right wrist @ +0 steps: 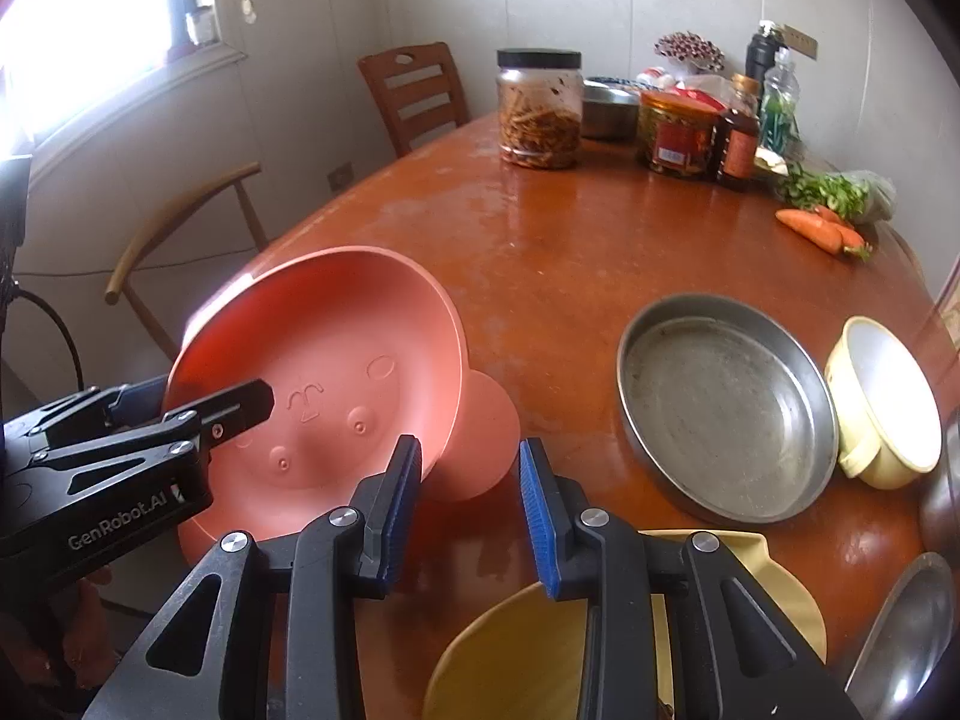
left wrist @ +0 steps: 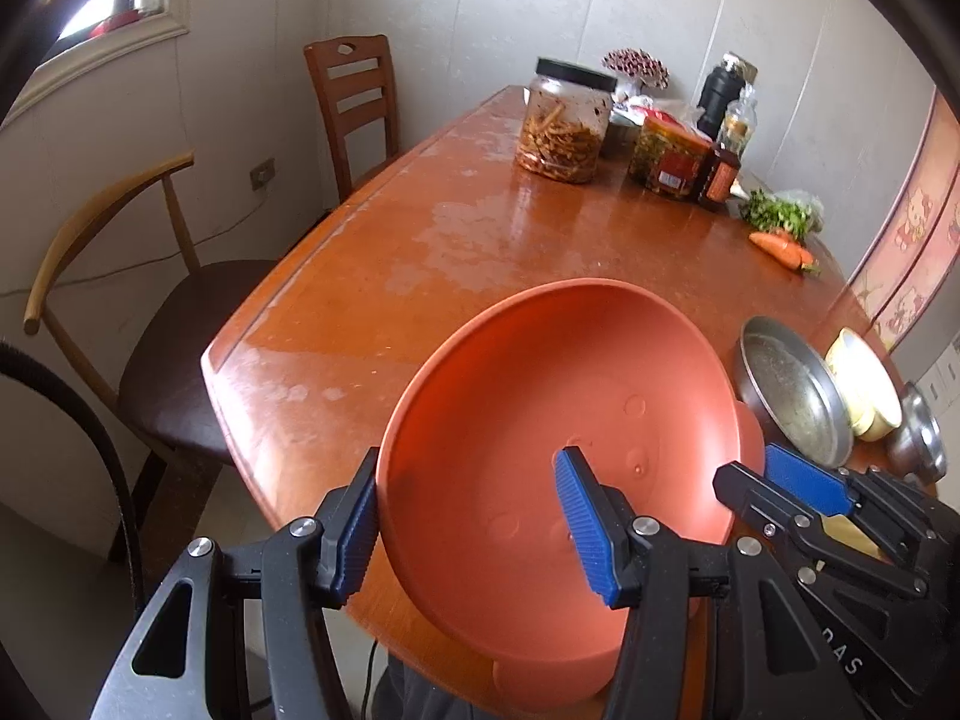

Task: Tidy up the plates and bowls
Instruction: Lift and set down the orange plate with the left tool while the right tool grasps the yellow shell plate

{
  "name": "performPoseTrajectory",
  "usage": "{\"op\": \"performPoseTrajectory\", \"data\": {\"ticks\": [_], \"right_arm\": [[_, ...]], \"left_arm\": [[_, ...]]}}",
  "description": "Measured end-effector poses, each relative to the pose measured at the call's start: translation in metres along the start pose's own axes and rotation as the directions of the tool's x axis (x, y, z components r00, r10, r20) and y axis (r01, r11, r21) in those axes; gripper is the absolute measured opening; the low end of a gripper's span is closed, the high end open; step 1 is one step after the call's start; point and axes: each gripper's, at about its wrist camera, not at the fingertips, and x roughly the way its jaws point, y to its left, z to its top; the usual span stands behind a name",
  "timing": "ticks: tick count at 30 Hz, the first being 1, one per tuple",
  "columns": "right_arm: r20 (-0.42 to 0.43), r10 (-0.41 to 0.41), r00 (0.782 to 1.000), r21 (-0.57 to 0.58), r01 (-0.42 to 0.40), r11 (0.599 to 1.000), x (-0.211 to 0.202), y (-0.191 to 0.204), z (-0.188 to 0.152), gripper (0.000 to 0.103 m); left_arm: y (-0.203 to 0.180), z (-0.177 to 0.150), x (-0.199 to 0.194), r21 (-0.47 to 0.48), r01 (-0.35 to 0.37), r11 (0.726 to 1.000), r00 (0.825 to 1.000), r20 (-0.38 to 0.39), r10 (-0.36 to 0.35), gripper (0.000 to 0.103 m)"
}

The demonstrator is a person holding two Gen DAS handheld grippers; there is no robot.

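Note:
A salmon-pink bowl (left wrist: 540, 372) with round ears and an embossed face (right wrist: 324, 360) hangs tilted over the table's near edge. My left gripper (left wrist: 468, 456) is shut on its near wall, one pad outside the rim and one inside; the right wrist view shows the left gripper (right wrist: 210, 396) the same way. My right gripper (right wrist: 469, 444) stands open just right of the bowl, with only an ear (right wrist: 486, 438) and the table beyond its tips. A steel pan (right wrist: 726, 414), a pale yellow bowl (right wrist: 888, 402) leaning on it and a yellow plate (right wrist: 540, 648) lie to the right.
The wooden table (left wrist: 420, 252) carries jars (left wrist: 564, 120), bottles and carrots (left wrist: 780, 246) at its far end. Another steel bowl (right wrist: 912, 630) sits at the near right corner. Two chairs (left wrist: 150, 312) stand along the left side, under a window.

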Motion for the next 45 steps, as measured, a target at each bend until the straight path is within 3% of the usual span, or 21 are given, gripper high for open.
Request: {"op": "performPoseTrajectory", "data": {"ticks": [5,25,30,45], "right_arm": [[-0.026,-0.007,1.000,0.033,0.008,0.999,0.007,-0.010,-0.001,0.036],[-0.030,0.007,1.000,0.068,-0.005,0.998,0.012,-0.017,0.002,0.043],[-0.030,0.010,0.999,0.085,-0.008,0.996,0.010,-0.019,0.001,0.049],[0.034,-0.004,0.999,0.104,0.000,0.995,-0.015,-0.030,-0.004,0.052]], "left_arm": [[-0.008,0.003,0.012,0.034,-0.026,0.999,1.000,-0.005,0.026,0.057],[-0.006,0.013,0.030,0.025,0.004,1.000,1.000,0.000,-0.004,0.057],[-0.008,0.013,0.030,0.030,0.005,1.000,1.000,0.008,-0.005,0.062],[-0.002,0.020,0.010,0.019,-0.010,1.000,0.998,0.066,0.009,0.069]]}}
